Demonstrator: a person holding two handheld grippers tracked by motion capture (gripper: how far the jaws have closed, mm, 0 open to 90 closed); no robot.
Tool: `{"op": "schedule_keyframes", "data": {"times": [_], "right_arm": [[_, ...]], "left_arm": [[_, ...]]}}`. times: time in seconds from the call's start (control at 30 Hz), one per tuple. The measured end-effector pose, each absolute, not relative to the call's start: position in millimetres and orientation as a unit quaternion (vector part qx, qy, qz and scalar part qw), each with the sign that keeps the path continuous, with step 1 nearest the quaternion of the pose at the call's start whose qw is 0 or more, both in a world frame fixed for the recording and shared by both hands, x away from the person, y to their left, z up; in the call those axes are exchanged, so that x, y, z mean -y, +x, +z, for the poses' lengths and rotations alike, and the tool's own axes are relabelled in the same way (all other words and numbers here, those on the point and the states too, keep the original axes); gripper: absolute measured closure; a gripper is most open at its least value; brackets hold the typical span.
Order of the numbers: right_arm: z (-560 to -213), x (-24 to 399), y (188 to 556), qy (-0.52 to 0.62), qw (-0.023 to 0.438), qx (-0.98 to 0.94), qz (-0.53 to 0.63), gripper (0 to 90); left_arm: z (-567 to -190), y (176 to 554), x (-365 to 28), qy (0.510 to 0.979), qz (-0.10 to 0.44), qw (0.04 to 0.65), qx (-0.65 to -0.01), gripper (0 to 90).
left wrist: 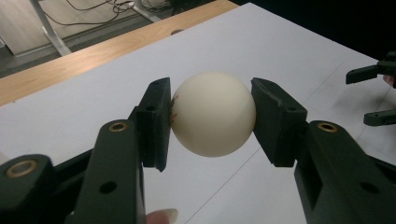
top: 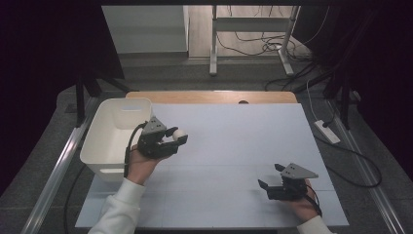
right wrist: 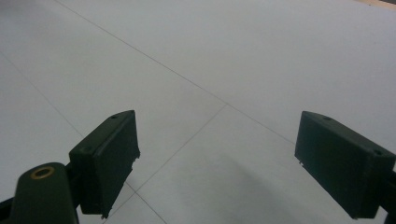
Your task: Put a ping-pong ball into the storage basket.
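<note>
White ball [left wrist: 212, 113] pinched in left gripper [top: 179, 136] beside white bin [top: 113, 138]; right gripper [top: 271, 177] wide, empty, over tabletop [top: 234, 136].

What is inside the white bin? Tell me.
The white bin shows only bare pale floor and walls. Its near corner is covered by the left gripper, shut on the ball beside it.

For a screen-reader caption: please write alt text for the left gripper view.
Two black jaws of the left gripper clamp a cream ball above a white table. The right gripper shows at the right edge.
</note>
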State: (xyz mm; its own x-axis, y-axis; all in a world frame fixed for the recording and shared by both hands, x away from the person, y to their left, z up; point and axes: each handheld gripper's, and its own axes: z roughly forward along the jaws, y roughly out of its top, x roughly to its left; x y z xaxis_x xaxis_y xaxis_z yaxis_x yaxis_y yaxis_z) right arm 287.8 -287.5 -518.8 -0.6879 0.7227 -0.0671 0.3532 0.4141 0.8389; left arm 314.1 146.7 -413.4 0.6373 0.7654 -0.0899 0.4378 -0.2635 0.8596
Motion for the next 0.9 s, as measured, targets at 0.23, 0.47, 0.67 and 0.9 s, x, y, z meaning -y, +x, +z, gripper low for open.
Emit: {"op": "schedule_keyframes", "data": {"times": [0.23, 0.47, 0.67, 0.9], "right_arm": [[-519.2, 287.0, 287.8, 0.328, 0.216, -0.815, 0.426, 13.4], [-519.7, 286.8, 287.8, 0.328, 0.218, -0.815, 0.425, 13.4], [-519.8, 287.0, 288.0, 0.328, 0.217, -0.817, 0.421, 13.5], [-519.8, 287.2, 288.1, 0.328, 0.218, -0.817, 0.42, 13.5]], "left_arm": [[-413.4, 313.4, -148.6, 0.773, 0.177, 0.468, -0.39, 50.5], [-414.3, 313.2, -149.1, 0.772, 0.177, 0.468, -0.391, 50.5], [-413.7, 313.2, -149.4, 0.77, 0.179, 0.469, -0.393, 50.6], [-410.8, 312.1, -152.2, 0.767, 0.185, 0.469, -0.396, 50.6]]}}
